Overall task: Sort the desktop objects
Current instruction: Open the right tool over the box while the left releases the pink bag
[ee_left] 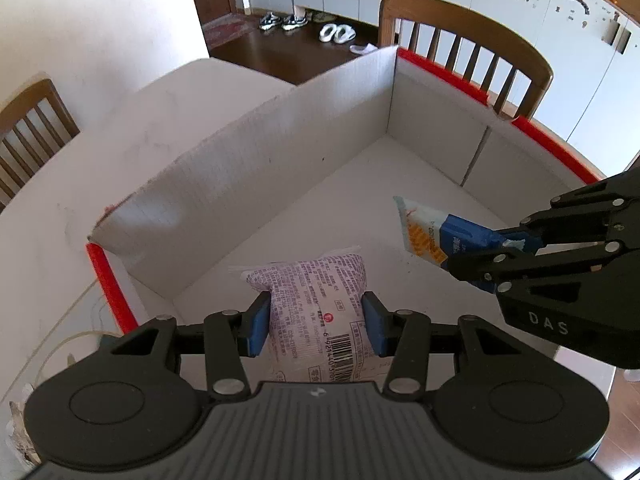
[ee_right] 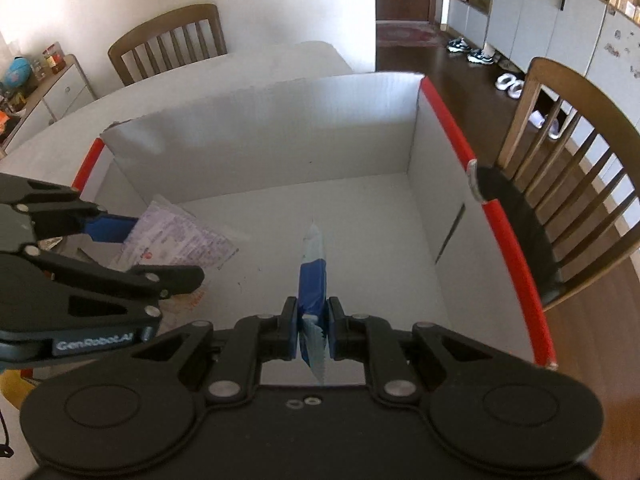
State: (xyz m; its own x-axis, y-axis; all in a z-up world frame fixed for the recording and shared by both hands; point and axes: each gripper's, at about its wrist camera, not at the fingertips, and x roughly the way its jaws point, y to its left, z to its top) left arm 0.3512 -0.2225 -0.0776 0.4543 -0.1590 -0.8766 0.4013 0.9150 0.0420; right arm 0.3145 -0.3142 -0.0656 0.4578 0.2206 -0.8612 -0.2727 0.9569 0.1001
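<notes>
My left gripper (ee_left: pixel 316 320) is shut on a puffy purple-printed snack packet (ee_left: pixel 316 292) with a barcode, held over the floor of a white cardboard box (ee_left: pixel 280 140) with red-taped rims. My right gripper (ee_right: pixel 313 328) is shut on a thin blue, white and orange sachet (ee_right: pixel 314 264), seen edge-on and pointing into the same box (ee_right: pixel 280 120). In the left wrist view the right gripper (ee_left: pixel 472 248) enters from the right with the sachet (ee_left: pixel 420 228) sticking out. In the right wrist view the left gripper (ee_right: pixel 132 248) sits at the left with the purple packet (ee_right: pixel 180 240).
The box stands on a white table (ee_left: pixel 80 168). Wooden chairs stand beyond it: one at the far right (ee_left: pixel 480 48), one at the left (ee_left: pixel 32 128). Shoes (ee_left: pixel 280 22) lie on the dark floor by white cabinets. A yellow object (ee_right: pixel 12 392) shows under the left gripper.
</notes>
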